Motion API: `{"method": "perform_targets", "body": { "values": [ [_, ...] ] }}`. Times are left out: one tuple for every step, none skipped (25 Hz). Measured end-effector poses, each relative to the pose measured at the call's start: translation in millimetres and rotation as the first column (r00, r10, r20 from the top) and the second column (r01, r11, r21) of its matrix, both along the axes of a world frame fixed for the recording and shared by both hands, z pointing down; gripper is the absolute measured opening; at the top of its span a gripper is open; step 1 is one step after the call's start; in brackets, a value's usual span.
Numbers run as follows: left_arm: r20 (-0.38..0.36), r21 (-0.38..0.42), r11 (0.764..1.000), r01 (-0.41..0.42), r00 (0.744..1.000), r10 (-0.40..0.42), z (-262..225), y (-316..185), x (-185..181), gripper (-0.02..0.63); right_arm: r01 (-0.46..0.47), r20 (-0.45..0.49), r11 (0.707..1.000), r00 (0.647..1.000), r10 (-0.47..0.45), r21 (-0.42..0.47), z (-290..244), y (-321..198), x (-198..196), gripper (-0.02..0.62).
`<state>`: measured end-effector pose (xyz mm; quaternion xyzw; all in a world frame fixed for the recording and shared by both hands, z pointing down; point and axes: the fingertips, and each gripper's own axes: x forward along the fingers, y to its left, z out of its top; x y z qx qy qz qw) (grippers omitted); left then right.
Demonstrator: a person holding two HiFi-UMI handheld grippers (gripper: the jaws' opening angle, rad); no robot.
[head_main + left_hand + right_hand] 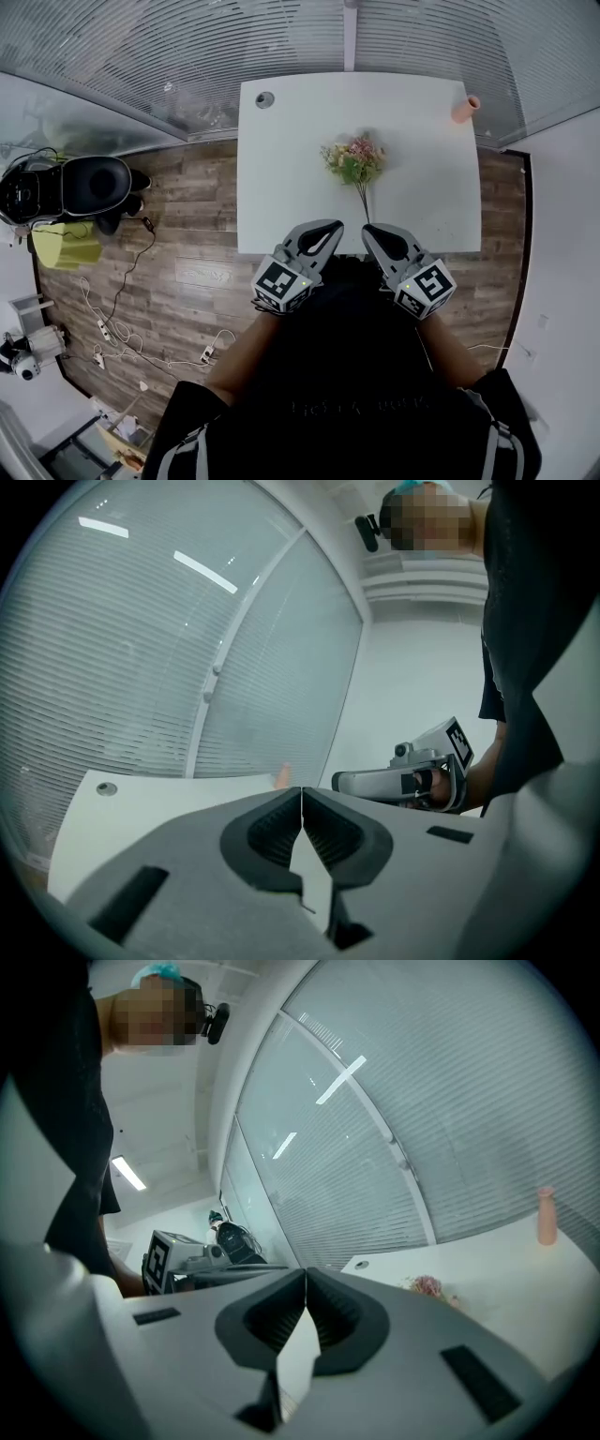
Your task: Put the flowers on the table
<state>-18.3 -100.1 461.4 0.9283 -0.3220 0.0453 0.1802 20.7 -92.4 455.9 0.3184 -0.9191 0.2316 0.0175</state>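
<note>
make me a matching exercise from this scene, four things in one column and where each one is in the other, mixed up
Things
1. small bunch of pink and green flowers
2. peach-coloured cylindrical vase
3. round grey cable hole
4. black office chair

Places
A. far right corner of the white table
B. on the wooden floor, left of the table
C. lying near the middle of the table
D. far left corner of the table

Pairs: 1-C, 2-A, 3-D, 4-B
</note>
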Motion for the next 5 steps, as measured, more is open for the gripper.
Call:
{"method": "perform_targets", "body": {
  "values": [
    [-0.005,0.0,1.0,0.001,1.0,-0.001,-1.6,0.2,-0.2,0.02,0.006,0.006,1.0,1.0,-0.006,0.0,-1.5,0.6,-1.0,0.029],
    [-0.001,0.001,1.0,0.001,1.0,-0.001,-2.1,0.2,-0.7,0.02,0.011,0.009,1.0,1.0,-0.011,0.0,-2.6,1.1,-1.7,0.029],
    [0.012,0.003,1.0,0.002,1.0,-0.002,-1.7,0.2,-1.4,0.02,0.013,0.008,1.0,1.0,-0.013,0.001,-3.0,1.7,-2.0,0.029],
    [0.028,0.008,1.0,0.001,1.0,-0.001,-1.3,0.4,-1.8,0.02,0.014,0.006,1.0,1.0,-0.014,0.002,-3.1,2.3,-2.2,0.029],
    [0.044,0.014,1.0,0.0,0.999,0.0,-1.0,0.7,-2.0,0.02,0.015,0.002,1.0,1.0,-0.015,0.003,-3.1,2.9,-2.3,0.029]
  ]
}}
